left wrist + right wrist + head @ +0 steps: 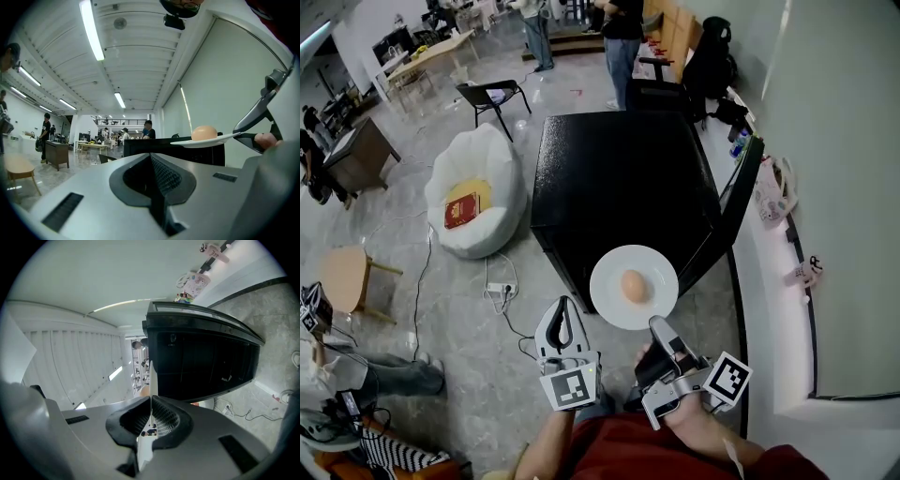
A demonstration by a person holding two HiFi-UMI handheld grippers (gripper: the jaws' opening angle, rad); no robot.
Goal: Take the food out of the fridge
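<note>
A white plate (612, 302) with one brown egg (633, 285) on it hangs in the air in front of the small black fridge (619, 178). My right gripper (660, 329) is shut on the plate's near rim. In the right gripper view the plate (150, 385) shows edge-on between the jaws, with the fridge (201, 357) beyond. My left gripper (562, 317) is shut and holds nothing, left of the plate. The left gripper view shows the plate (206, 140) and the egg (204, 132) from the side. The fridge door (736, 202) stands open to the right.
A white beanbag (473, 202) with a red book (461, 210) lies left of the fridge. A power strip and cables (499, 289) lie on the floor. A black chair (492, 97) and people stand farther back. A white ledge (769, 272) runs along the right wall.
</note>
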